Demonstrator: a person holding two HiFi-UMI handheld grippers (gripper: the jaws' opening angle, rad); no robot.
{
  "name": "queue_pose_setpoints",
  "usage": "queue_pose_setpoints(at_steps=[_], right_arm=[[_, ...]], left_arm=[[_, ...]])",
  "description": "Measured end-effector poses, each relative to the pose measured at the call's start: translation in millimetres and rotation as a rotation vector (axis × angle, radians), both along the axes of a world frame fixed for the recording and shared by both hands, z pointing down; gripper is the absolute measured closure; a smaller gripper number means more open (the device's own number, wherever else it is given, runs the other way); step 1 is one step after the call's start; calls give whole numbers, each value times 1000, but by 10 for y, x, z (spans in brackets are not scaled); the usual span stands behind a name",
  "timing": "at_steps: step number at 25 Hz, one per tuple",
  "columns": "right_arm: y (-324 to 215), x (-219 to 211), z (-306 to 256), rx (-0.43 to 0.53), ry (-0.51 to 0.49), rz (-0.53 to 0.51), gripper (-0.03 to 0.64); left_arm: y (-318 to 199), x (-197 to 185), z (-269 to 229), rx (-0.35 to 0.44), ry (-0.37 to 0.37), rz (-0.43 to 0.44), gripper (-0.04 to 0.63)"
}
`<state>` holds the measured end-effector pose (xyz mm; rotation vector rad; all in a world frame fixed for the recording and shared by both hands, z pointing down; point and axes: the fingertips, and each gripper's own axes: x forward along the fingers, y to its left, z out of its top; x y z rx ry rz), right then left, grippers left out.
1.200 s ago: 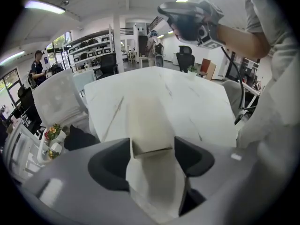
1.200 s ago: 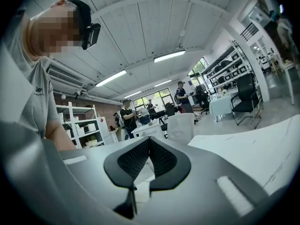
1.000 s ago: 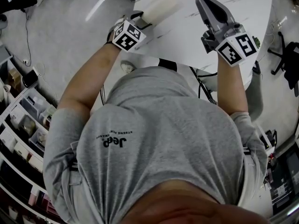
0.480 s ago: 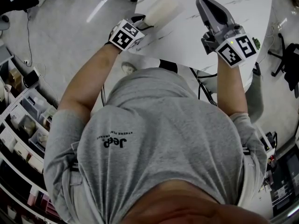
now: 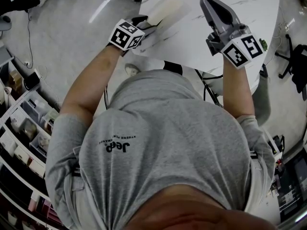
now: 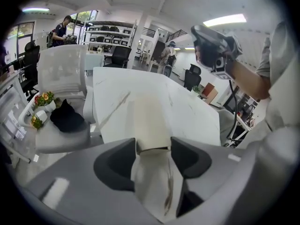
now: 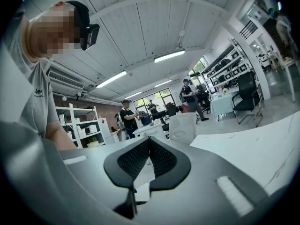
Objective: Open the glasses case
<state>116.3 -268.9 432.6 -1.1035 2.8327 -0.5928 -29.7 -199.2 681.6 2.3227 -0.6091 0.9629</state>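
The cream, oblong glasses case (image 5: 165,11), matte and round-edged, lies on the white, grey-veined, marble-look desk (image 5: 240,4), close to its left edge and just in from the near left corner. The left tool (image 6: 153,142) angles down over that corner. Its jaws have just been closing, and its dark pads now press the case's near end from both sides, probably to steady it for opening. The right tool (image 7: 149,144), ribbed jaws together and empty, hangs level above the desk's right side, apparently waiting to work the lid.
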Motion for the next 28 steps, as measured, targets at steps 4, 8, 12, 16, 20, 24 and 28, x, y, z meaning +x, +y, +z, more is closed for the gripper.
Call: queue_pose_setpoints(at_steps=[4, 8, 12, 16, 20, 24, 28], right_arm=[[-23, -19, -30, 0, -6, 1, 613], [-49, -39, -50, 5, -13, -1, 612], [-48, -56, -56, 6, -13, -4, 612], [-48, -76, -57, 5, -13, -5, 612], [-56, -73, -53, 5, -13, -3, 613], [-70, -73, -53, 8, -12, -3, 612], [-71, -66, -64, 9, -9, 1, 613]], left_arm=[[-32, -37, -46, 15, 3, -1, 308], [-68, -65, -111, 37, 16, -13, 329], [-68, -69, -183, 98, 16, 7, 380], [-109, -125, -234, 158, 4, 11, 428], [-207, -246, -238, 203, -32, -37, 490], [-292, -343, -203, 215, -62, -66, 516], [-338, -407, -179, 212, -77, -86, 525]])
